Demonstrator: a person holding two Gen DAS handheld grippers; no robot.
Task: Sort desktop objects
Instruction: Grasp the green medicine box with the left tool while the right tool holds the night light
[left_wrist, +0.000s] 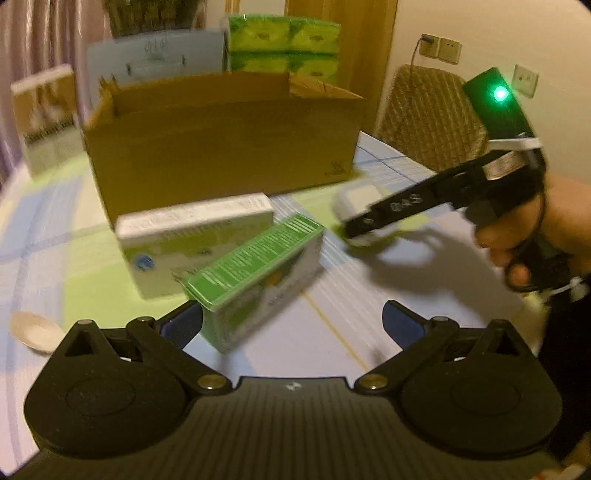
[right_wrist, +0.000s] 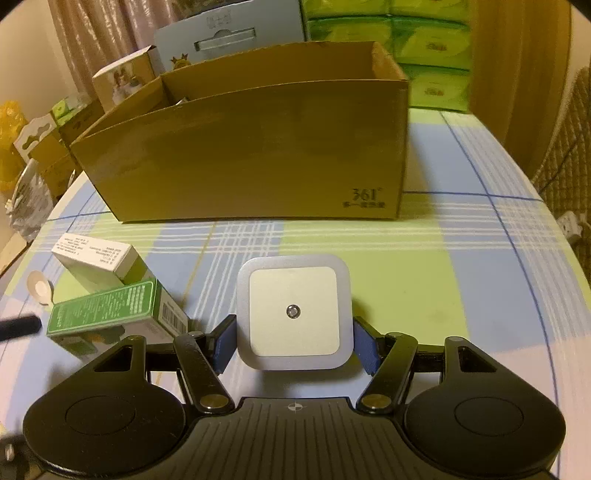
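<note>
A white square night light (right_wrist: 293, 317) lies on the checked tablecloth between the blue pads of my right gripper (right_wrist: 295, 341), which is closed against its sides. In the left wrist view the right gripper (left_wrist: 369, 225) is seen at the same night light (left_wrist: 360, 199). My left gripper (left_wrist: 291, 325) is open, with a green box (left_wrist: 255, 277) just ahead of its left finger. A white box (left_wrist: 192, 240) lies behind the green one. Both boxes also show in the right wrist view: the green box (right_wrist: 110, 314) and the white box (right_wrist: 96, 258). An open cardboard box (right_wrist: 251, 155) stands behind.
A wooden spoon (left_wrist: 35, 332) lies at the left. Green tissue packs (right_wrist: 424, 48), a blue-white carton (right_wrist: 229, 33) and small boxes (right_wrist: 122, 81) stand behind the cardboard box. A wicker chair (left_wrist: 432, 114) stands past the table's right edge. The table edge curves at both sides.
</note>
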